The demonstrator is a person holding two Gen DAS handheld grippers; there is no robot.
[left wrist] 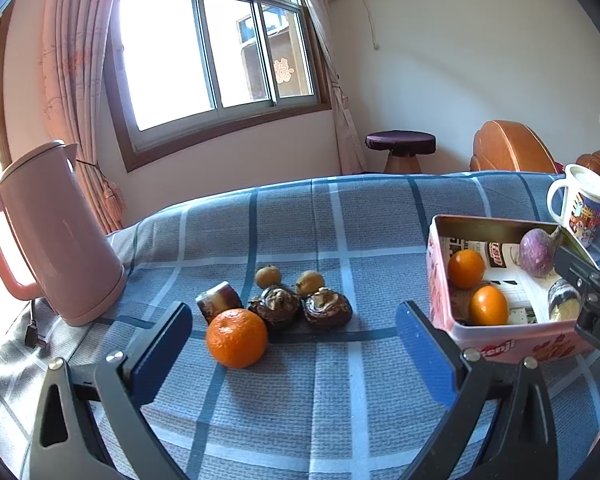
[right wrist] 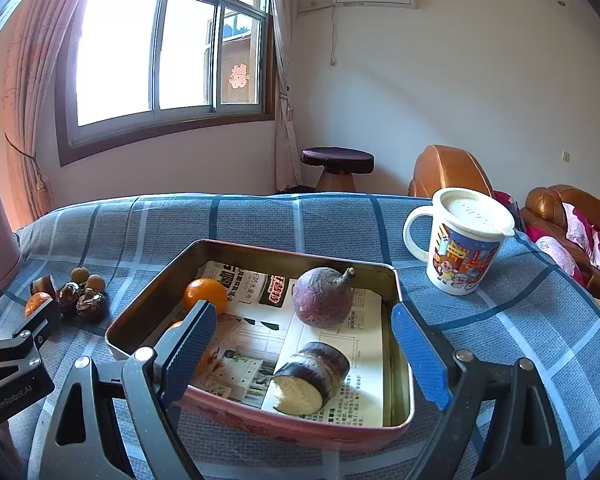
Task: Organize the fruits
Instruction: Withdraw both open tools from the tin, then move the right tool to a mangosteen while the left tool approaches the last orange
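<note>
An orange (left wrist: 237, 338) lies on the blue checked cloth between the fingers of my open left gripper (left wrist: 294, 312), close to the left finger and untouched. Behind it are two dark knobbly fruits (left wrist: 300, 306), two small brown fruits (left wrist: 288, 278) and a short cut piece (left wrist: 219, 302). My right gripper (right wrist: 303, 308) hangs open over the near edge of a pink tin box (right wrist: 260, 412) and holds nothing. In the tin are a round purple root (right wrist: 322, 296), a dark-skinned cut piece (right wrist: 312, 380) and two oranges (right wrist: 205, 294), one partly hidden behind the left finger.
A pink kettle (left wrist: 56, 236) stands at the left with its plug (left wrist: 34, 332) on the cloth. A lidded cartoon mug (right wrist: 460, 248) sits right of the tin. The cloth's far edge drops off toward a stool and brown sofas.
</note>
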